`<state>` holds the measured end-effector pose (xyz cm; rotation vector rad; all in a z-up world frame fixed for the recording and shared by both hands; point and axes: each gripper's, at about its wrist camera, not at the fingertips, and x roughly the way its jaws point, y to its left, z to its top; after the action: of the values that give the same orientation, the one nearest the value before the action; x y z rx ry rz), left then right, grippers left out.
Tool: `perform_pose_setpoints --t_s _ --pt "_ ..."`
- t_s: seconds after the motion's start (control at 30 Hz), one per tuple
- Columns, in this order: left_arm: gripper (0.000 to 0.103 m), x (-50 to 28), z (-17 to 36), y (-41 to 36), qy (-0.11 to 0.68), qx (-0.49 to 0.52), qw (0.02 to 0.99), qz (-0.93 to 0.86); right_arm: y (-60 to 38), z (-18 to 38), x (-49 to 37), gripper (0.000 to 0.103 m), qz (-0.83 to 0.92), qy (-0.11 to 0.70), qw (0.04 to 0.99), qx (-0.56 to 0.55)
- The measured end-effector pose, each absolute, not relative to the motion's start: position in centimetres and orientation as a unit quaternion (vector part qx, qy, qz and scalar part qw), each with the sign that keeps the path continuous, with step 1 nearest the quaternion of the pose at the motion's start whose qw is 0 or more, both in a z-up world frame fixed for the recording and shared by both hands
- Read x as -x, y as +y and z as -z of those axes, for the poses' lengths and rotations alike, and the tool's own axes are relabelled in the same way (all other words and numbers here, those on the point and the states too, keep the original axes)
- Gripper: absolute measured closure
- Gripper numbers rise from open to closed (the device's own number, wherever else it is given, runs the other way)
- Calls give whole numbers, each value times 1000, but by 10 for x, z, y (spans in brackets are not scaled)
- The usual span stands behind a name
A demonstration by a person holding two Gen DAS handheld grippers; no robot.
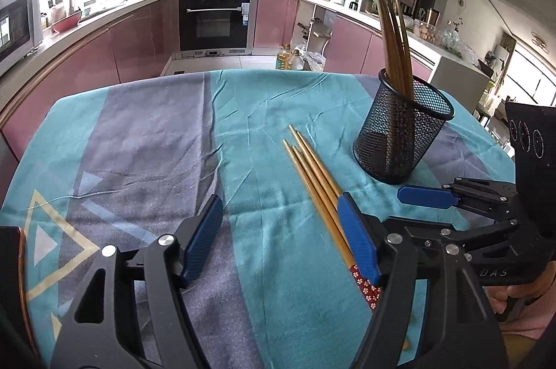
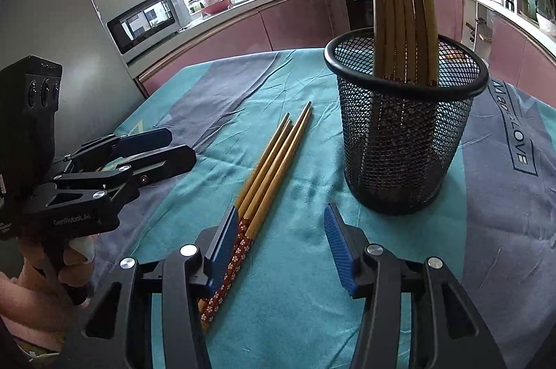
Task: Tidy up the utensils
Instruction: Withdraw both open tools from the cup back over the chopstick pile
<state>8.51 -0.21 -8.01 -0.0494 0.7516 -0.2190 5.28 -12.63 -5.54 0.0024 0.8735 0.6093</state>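
On the counter's teal and grey cloth lies a bundle of loose chopsticks, tips pointing toward 12 o'clock, their red flowered ends nearest the cameras. At about 2 o'clock from them stands a black mesh cup holding more chopsticks upright. The left claw is open and empty, the bundle beside its right finger. The right claw is open too, the flowered ends against its left finger.

Chopsticks beside mesh holder
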Motion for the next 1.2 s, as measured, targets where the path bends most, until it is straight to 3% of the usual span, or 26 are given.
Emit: perform_pose_setpoints --t_s 0.77,1.2 --pt "37 -101 106 -16 414 12 902 125 -109 65 -54 65 -266 440 857 43" --pt "37 -110 116 -28 431 -5 892 138 -109 66 -55 65 -270 441 855 37"
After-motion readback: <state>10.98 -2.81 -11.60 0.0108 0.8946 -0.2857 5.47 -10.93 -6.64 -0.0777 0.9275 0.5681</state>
